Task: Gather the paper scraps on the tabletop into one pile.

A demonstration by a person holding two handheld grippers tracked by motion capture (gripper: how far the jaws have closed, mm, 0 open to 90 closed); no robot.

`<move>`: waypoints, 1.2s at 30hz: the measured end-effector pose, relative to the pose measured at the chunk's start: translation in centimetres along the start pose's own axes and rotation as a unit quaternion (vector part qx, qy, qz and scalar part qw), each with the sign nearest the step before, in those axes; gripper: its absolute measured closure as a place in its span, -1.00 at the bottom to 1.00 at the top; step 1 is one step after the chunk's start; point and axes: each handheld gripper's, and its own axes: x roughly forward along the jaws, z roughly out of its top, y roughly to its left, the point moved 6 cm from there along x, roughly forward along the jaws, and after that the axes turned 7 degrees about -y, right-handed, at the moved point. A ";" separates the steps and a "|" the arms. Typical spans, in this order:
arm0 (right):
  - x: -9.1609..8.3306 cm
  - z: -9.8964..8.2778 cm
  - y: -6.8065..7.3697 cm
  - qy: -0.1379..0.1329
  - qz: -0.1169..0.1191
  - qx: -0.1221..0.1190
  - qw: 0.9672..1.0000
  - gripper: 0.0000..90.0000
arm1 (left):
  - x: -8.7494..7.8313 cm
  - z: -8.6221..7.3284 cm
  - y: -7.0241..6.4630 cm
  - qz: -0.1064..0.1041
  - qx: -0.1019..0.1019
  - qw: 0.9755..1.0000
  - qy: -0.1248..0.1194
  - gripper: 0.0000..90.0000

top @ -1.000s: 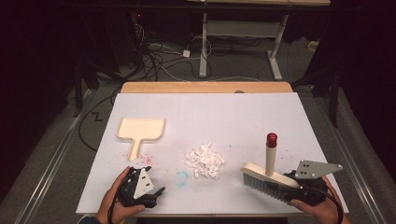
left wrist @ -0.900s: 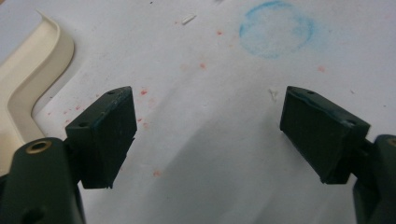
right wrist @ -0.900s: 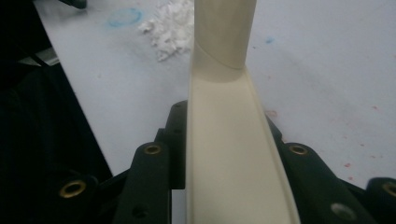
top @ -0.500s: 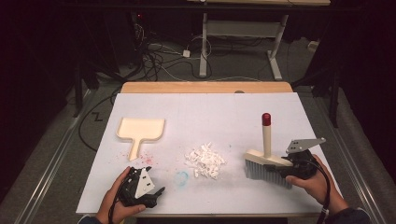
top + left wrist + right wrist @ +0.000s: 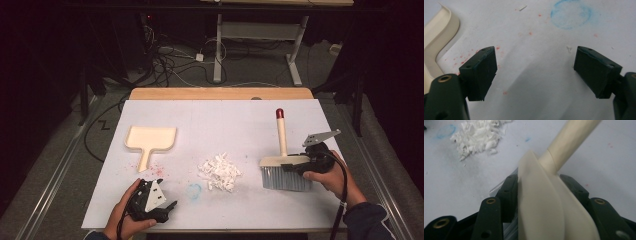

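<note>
White-topped bench [image 5: 220,120]: heap of white paper shreds [image 5: 219,171] lies unswept at centre. Right gripper [image 5: 314,161], its fingers just widened, straddles the cream-backed grey-bristled brush [image 5: 285,172] near the right edge. Left gripper [image 5: 152,204] spread, empty. Cream plastic dustpan [image 5: 150,138] untouched.

No lettering, label, brand or number could be read anywhere on the white-covered table [image 5: 225,120]. The nearest thing to a sign was a faint blue drawn ring [image 5: 571,14] on the sheet, which carried no legible characters inside or around it.
</note>
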 end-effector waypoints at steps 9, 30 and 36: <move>-0.8 1.3 -3.2 -0.002 -0.116 -0.026 0.993 0.14 | 0.0 0.0 0.0 0.000 -0.002 1.000 -0.001 -0.61; 0.5 0.3 -3.8 -0.027 -0.253 0.010 0.967 0.54 | -0.4 0.3 0.1 0.005 0.000 1.000 -0.014 -0.61; 1.4 -0.7 -4.9 -0.005 -0.257 0.027 0.966 0.59 | -0.3 0.3 0.1 0.003 0.000 1.000 -0.012 -0.61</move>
